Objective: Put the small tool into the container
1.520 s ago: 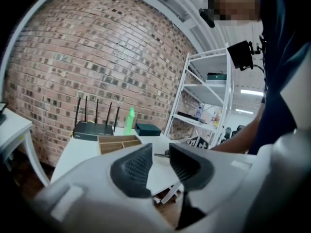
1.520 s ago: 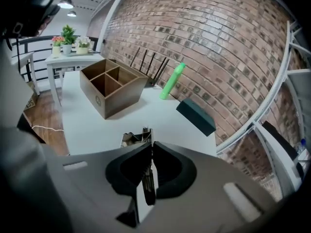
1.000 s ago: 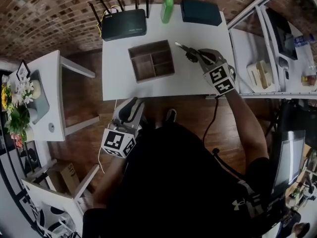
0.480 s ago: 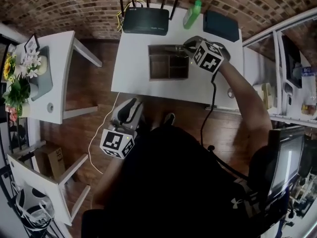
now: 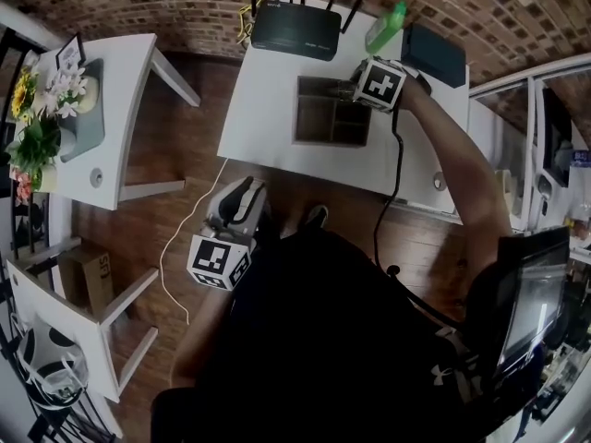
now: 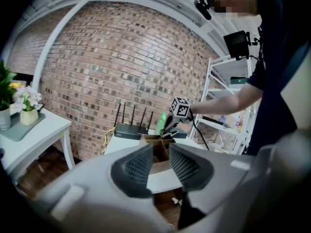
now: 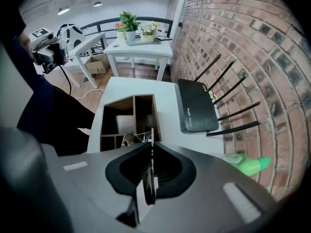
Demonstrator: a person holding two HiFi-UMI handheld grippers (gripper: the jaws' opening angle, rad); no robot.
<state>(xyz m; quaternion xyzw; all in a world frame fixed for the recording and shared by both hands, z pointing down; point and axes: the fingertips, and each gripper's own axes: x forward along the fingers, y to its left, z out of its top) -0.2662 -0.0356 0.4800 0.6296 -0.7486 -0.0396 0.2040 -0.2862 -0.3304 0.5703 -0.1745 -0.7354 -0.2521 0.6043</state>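
The wooden container [image 5: 315, 80] with open compartments stands on the white table [image 5: 263, 118]. My right gripper [image 5: 351, 90] hovers at the container's far right corner, shut on the small tool [image 7: 146, 181], a thin black-handled metal piece. The tool's metal tip [image 7: 132, 139] points down over the container [image 7: 120, 101], near its small compartments. The jaws of the right gripper [image 7: 151, 152] clamp the handle from both sides. My left gripper [image 5: 246, 188] hangs low near the person's lap, above the wooden floor. Its jaws [image 6: 160, 150] stand apart with nothing between them, and the container [image 6: 158, 141] shows beyond them.
A black router [image 5: 297, 30] with antennas, a green bottle [image 5: 386, 26] and a dark box [image 5: 434, 53] line the table's far edge. A white side table [image 5: 111, 109] with flowers stands at the left. A cable [image 5: 175, 257] trails across the floor.
The right gripper carried the tool leftward from beside the container to over its far right corner. The head view shifted. The left gripper stayed put.
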